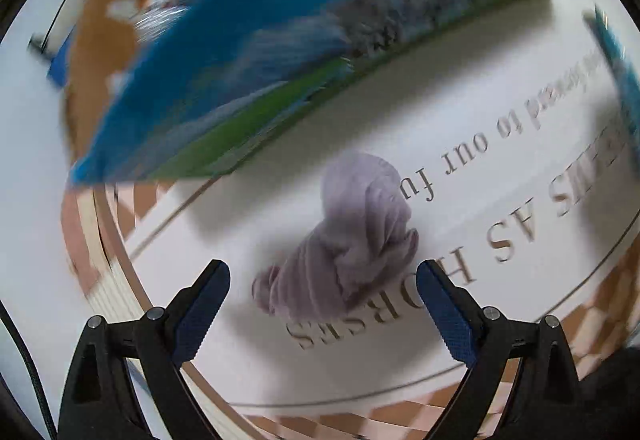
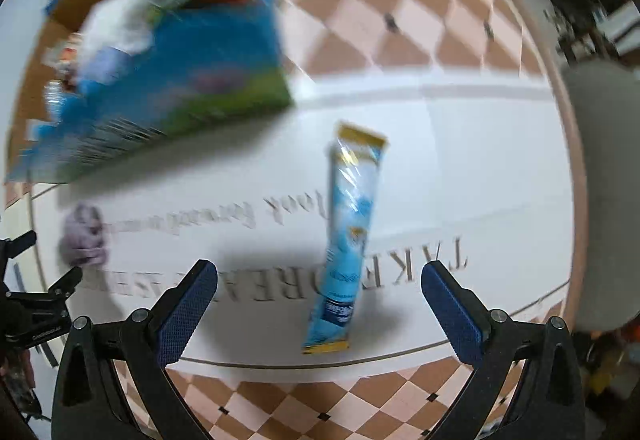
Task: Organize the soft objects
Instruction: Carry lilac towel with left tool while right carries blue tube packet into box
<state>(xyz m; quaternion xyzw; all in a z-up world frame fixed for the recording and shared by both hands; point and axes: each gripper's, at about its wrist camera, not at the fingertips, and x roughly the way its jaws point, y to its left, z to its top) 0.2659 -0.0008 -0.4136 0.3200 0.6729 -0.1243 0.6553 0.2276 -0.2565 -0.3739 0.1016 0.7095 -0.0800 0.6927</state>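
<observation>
Left gripper [image 1: 323, 290]: jaws standing wide apart, holding nothing, hovering low over the white printed mat [image 1: 500, 176] on the table.
Lilac cloth bundle [image 1: 352, 248]: lying crumpled on the mat, sitting between and just beyond the open fingers, not touching either pad as far as the blur allows.
Right gripper [image 2: 319, 288]: likewise spread open and empty.
Blue snack sachet [image 2: 348, 244]: lying lengthwise on the mat, running from between the fingers outward.
Blue-and-green box [image 2: 168, 88]: standing farther back at the mat's edge, already holding assorted items, blurred.
Step in hand, judged: both grippers are lining up for pickups, nothing grasped yet. Next move is calling for the left gripper to be lowering around the cloth's thick middle and closing, then carrying it to the box.
</observation>
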